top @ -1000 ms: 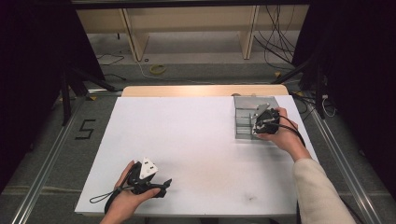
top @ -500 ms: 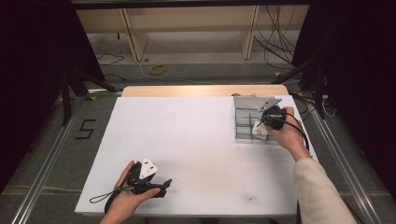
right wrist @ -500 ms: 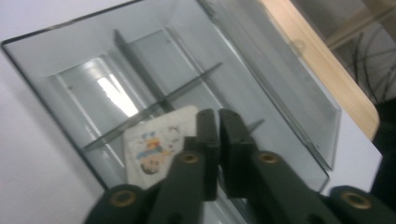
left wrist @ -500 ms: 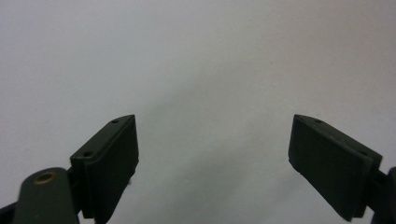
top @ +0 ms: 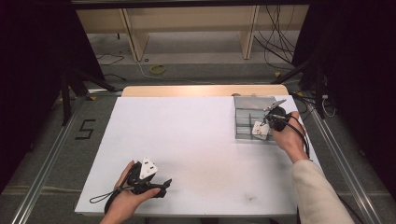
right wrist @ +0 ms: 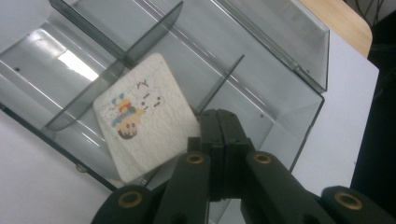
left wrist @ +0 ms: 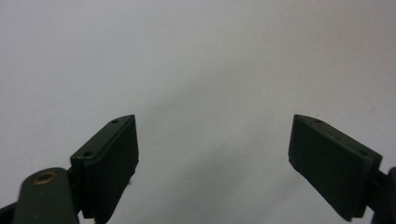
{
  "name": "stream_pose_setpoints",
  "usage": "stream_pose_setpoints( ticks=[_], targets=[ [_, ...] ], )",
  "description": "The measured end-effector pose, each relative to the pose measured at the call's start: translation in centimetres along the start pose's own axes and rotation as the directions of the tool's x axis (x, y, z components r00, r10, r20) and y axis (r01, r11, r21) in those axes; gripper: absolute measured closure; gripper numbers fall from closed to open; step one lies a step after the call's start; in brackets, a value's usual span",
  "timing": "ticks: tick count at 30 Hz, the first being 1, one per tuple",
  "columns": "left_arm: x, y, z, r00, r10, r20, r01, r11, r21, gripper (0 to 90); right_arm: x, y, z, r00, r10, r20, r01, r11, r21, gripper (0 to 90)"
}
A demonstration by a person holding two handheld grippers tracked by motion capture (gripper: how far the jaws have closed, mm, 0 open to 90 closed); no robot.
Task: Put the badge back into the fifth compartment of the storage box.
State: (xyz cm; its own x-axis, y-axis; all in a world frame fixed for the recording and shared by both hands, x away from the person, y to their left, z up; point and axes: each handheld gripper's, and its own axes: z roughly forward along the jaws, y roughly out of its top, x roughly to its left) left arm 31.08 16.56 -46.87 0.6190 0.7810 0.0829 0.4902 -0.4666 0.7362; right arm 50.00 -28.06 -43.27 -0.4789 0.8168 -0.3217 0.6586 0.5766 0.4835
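A clear grey plastic organizer tray (top: 246,103) with dividers stands at the table's far right. A white square card (top: 259,129) with a small cartoon print leans tilted in its near compartment. In the right gripper view the card (right wrist: 142,126) rests across a divider of the tray (right wrist: 285,60). My right gripper (right wrist: 219,116) is shut, its jaws pressed together, and the card's corner touches the side of one jaw rather than sitting between them. In the high view the right gripper (top: 273,119) hovers at the tray's near right corner. My left gripper (top: 161,183) rests at the front left; its jaws stand open (left wrist: 215,154) over bare table.
The white table top (top: 187,140) spreads between the two hands. A wooden strip (top: 201,90) runs along its far edge. Cables lie on the floor beyond, and metal rails flank the table on both sides.
The right hand has drawn back toward the tray's near right corner, and the white card has come into sight leaning in the near compartment. The left hand has stayed still.
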Motion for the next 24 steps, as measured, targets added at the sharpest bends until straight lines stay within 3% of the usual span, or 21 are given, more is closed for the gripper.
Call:
stream_pose_setpoints(
  ticks=[5,11,17,20,24],
  targets=[
    [0.0,0.0,0.0,1.0,0.0,0.0,0.0,1.0,0.001,15.5,0.0,-0.1,0.2,0.9998,0.02,0.006,-0.02,1.0,-0.013,90.0],
    [0.1,0.0,0.0,1.0,-0.001,-0.001,0.001,1.0,0.004,15.5,0.2,0.0,0.9,0.9982,0.023,0.055,-0.021,0.999,-0.038,88.1],
    [0.0,0.0,0.0,1.0,-0.003,0.0,0.003,1.0,0.003,15.5,0.2,-0.1,-0.6,0.9957,0.042,0.082,-0.033,0.994,-0.107,82.4],
    [-0.1,0.0,-0.1,1.0,-0.003,0.003,0.003,1.0,-0.001,15.5,0.4,-0.3,-1.6,0.9959,0.068,0.06,-0.058,0.987,-0.153,74.3],
    [-0.1,-0.1,-0.1,1.0,-0.001,0.001,0.001,1.0,-0.002,15.5,0.9,-0.9,-2.9,0.9954,0.095,-0.01,-0.095,0.974,-0.204,61.2]
  ],
)
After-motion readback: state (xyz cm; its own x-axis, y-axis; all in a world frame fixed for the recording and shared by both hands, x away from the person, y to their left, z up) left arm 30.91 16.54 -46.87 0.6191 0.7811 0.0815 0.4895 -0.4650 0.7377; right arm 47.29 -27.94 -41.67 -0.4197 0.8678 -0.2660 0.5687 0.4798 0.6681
